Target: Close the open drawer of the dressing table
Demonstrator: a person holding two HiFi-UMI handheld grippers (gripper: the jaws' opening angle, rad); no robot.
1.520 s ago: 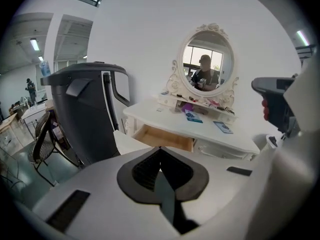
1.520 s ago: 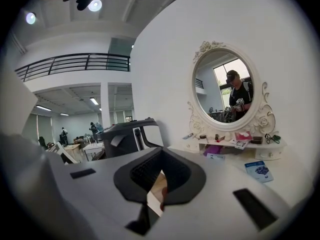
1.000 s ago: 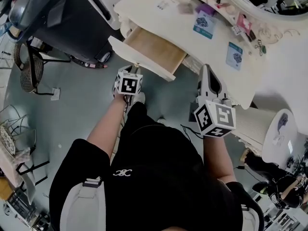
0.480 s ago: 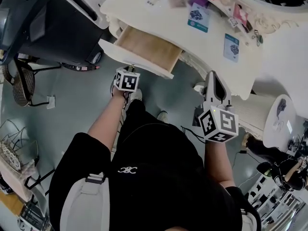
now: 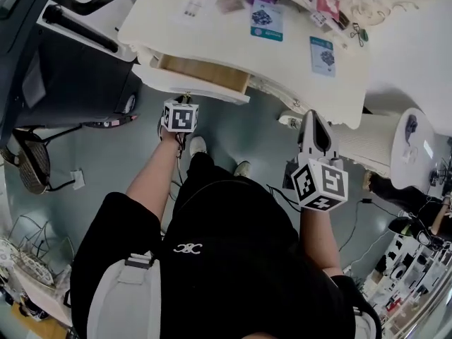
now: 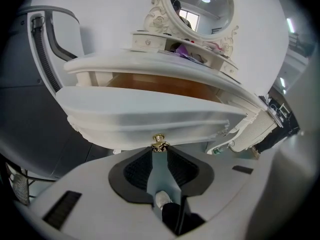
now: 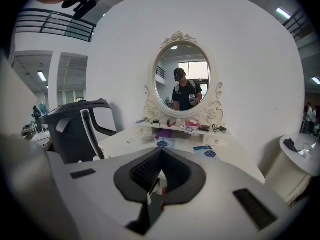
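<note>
- Left gripper (image 6: 160, 153): its jaws stand narrowly parted and have just been closing. The gold knob (image 6: 159, 142) sits right at their tips, and I can't tell if the pads press on it.
- That knob belongs to the drawer (image 6: 150, 119), which is only partly out from under the dressing table's tabletop (image 5: 212, 27), wood floor showing.
- Right gripper (image 7: 160, 153): I hold it off to the side, jaws slightly apart on nothing, aimed at the oval mirror (image 7: 182, 76).
</note>
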